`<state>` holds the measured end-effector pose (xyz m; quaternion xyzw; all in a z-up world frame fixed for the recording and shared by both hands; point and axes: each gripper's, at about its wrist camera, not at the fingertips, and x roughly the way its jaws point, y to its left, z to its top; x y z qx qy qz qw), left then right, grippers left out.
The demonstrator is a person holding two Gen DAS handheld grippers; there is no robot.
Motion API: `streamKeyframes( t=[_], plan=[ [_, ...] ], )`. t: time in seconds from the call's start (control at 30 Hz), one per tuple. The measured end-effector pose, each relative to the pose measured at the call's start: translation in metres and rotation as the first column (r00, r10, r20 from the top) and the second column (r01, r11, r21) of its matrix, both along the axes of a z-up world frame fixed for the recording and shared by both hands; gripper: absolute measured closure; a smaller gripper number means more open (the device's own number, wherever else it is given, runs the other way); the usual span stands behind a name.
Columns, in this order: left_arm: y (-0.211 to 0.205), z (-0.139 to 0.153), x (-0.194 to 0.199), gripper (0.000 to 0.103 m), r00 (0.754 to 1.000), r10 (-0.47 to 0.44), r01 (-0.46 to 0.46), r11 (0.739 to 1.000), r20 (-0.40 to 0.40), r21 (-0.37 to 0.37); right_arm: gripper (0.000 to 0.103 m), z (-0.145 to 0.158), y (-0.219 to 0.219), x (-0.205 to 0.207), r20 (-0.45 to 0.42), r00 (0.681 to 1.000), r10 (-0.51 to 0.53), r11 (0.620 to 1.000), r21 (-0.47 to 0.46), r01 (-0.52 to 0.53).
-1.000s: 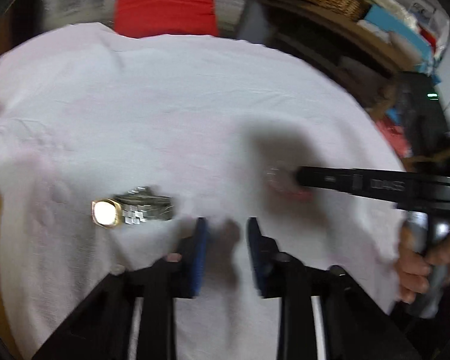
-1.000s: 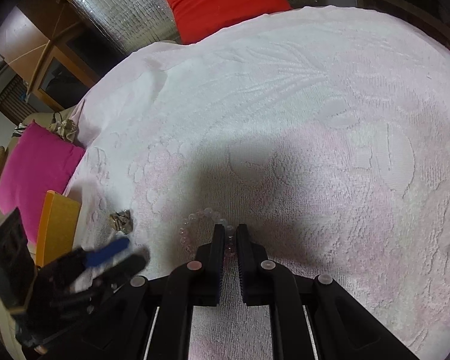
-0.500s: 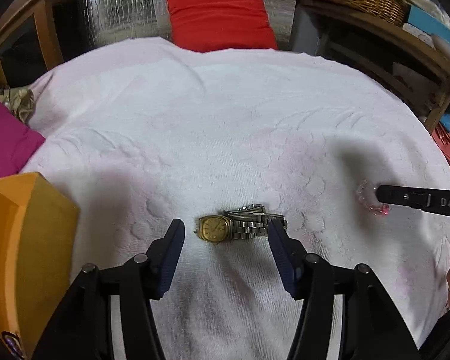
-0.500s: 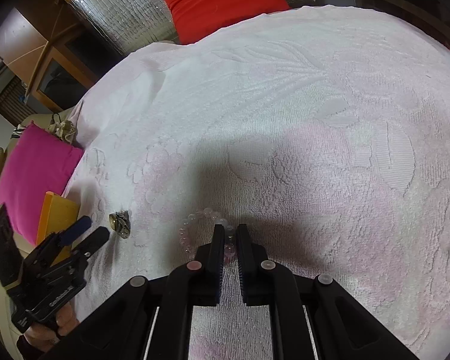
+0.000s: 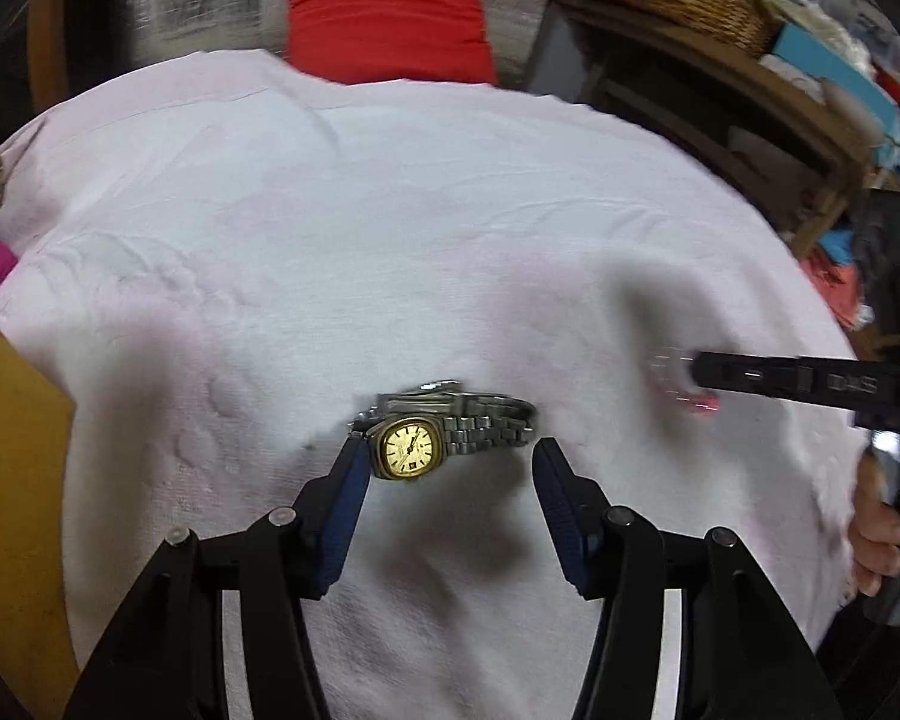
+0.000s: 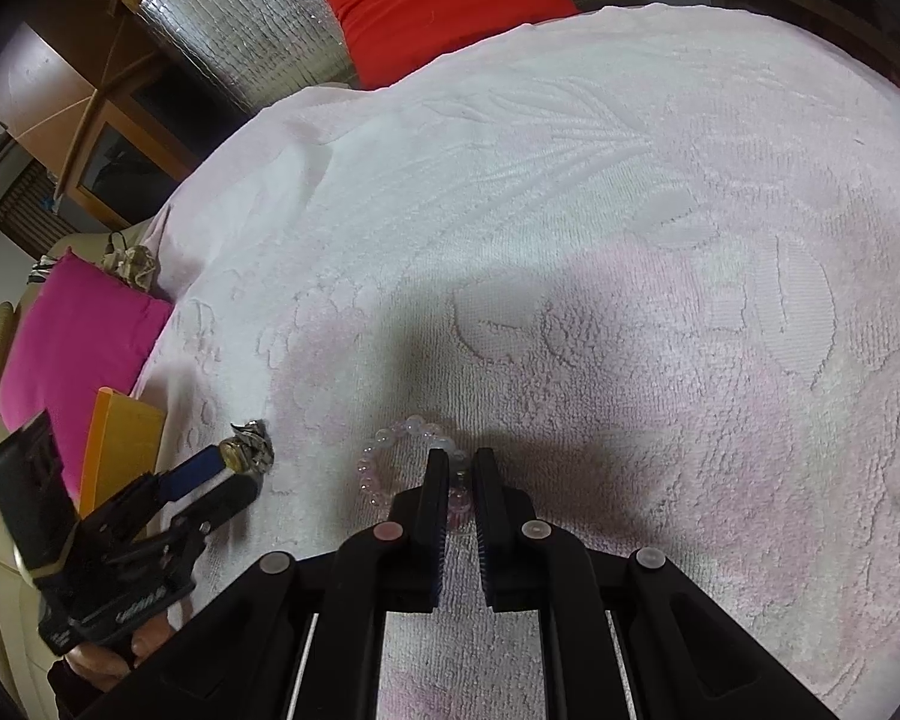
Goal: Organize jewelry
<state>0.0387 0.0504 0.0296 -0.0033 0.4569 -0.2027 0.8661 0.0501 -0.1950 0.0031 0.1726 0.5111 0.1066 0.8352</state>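
- Jewelry lies on a pale pink towel (image 6: 630, 240) with a raised leaf and flower pattern, spread over the counter.
- A gold-faced wristwatch (image 5: 414, 447) with a silver link band lies near the towel's near edge, its band folded behind the case.
- Left tongs (image 5: 450, 462) stand about half open, having just been opening; the watch case sits between the blue pads, just beside the left pad (image 5: 348, 498), and the right pad is clear of the band, so nothing is gripped.
- A clear-pink bead bracelet (image 6: 390, 462) lies on the towel, well to the right of the watch.
- Right tongs (image 6: 461, 468) are closed almost fully, pinching one side of the bracelet, whose loop rests on the cloth.
- An orange box (image 5: 12, 480) stands at the towel's left edge, beside a magenta cushion (image 6: 84, 336).
- A red cushion (image 5: 390, 18) sits beyond the far edge.
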Motion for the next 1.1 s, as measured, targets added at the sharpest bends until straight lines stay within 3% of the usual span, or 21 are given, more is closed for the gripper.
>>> streamKeyframes(
  t=[0.2,0.47,0.77,1.1],
  plan=[
    [-0.014,0.017,-0.020,0.047,0.995,-0.096,0.098,0.994,0.039,-0.057,0.092,0.000,0.003,0.000,0.003,1.000,-0.007,1.000,-0.004,0.007],
    [-0.021,0.008,-0.014,0.046,0.999,-0.033,0.031,0.996,0.030,0.083,0.092,0.000,0.002,0.000,0.004,1.000,-0.002,1.000,-0.004,0.002],
    [-0.019,0.006,-0.010,0.046,0.999,0.008,-0.015,0.988,0.047,0.152,0.091,0.000,-0.001,0.000,0.012,1.000,0.002,1.000,-0.003,-0.002],
    [-0.029,0.000,-0.001,0.046,0.999,0.016,-0.021,0.985,0.031,0.172,0.091,0.000,-0.002,-0.003,0.022,1.000,0.009,1.000,0.007,-0.009]
  ],
)
